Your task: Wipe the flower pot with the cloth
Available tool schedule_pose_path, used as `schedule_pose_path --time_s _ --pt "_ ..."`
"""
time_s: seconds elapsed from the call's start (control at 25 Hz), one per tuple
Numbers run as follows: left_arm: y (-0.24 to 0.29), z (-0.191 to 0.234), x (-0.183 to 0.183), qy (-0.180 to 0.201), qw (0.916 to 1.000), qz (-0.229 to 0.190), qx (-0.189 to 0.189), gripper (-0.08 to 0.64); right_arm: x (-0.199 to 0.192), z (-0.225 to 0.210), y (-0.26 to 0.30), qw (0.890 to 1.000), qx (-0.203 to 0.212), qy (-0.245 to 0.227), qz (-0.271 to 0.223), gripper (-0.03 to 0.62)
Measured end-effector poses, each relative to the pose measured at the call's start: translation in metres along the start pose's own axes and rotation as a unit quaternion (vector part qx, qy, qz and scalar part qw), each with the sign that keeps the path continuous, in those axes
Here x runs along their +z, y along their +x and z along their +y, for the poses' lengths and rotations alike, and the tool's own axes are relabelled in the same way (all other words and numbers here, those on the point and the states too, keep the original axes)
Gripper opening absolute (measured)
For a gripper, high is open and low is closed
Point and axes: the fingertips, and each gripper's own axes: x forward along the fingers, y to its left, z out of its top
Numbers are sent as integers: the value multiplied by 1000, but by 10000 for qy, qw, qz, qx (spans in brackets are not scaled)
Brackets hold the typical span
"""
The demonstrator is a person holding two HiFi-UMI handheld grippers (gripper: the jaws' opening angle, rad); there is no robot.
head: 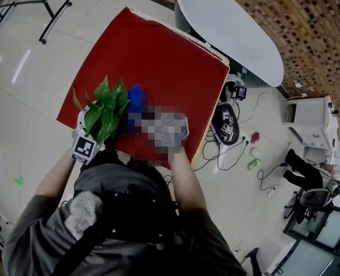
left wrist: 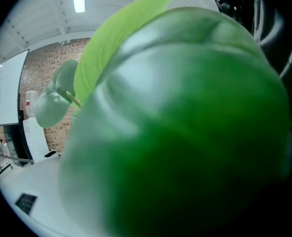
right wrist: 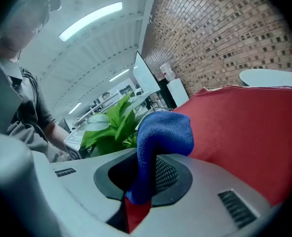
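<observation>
at the 7 o'clock corner of the red worktop (head: 158, 56) stands the plant (head: 105, 109), its green leaves spreading so wide in the head view that the flower pot beneath them cannot be made out. the left tongs (head: 92, 132) reach in from 6 o'clock under the leaves, with their marker cube (head: 84, 148) showing just below the foliage. in the left gripper view one big blurred leaf (left wrist: 185, 132) fills nearly the whole frame and covers the jaws, so i cannot tell whether they are apart or together. just at 3 o'clock of the plant lies the blue cloth (head: 135, 99), touching the leaves in the head view. the right tongs (right wrist: 138, 201) are clamped on this cloth (right wrist: 160, 132): in the right gripper view it runs down between the jaws, and its free end bulges up above them, with the plant's leaves (right wrist: 111, 125) close behind at 10 o'clock and the red worktop (right wrist: 249, 127) stretching away at 2 o'clock. beyond the worktop at 1 o'clock stands a white oval table (head: 227, 27), and at 3 o'clock, on the pale floor (head: 26, 96), lies a tangle of cables and devices (head: 227, 125).
</observation>
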Motion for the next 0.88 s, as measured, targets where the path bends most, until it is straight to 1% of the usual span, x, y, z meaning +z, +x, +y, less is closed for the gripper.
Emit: schedule_pose_path --time_s 0.08,0.2,0.36,0.48,0.64,0.76,0.88 --pt "1 -1 1 76 9994 -53 -319 474 4 2 10 10000 54 -2 0 77" --pt "3 5 1 97 9977 -139 -663 474 9 -5 19 10000 -25 87 -39 77" --pt "6 10 0 186 9937 -148 -1095 474 19 -19 30 9998 -85 172 -68 77" --pt "5 10 -5 474 9892 -108 -1381 474 26 -28 43 9995 -77 274 -106 77" --pt "6 11 -9 734 9838 -129 -1628 476 33 -38 57 9974 57 677 -231 77" --pt "10 10 -7 796 9810 -153 -1764 476 36 -49 63 9950 39 956 -299 77" --pt "11 11 -7 827 9789 -195 -1857 476 30 -56 73 9934 1 1134 -198 77"
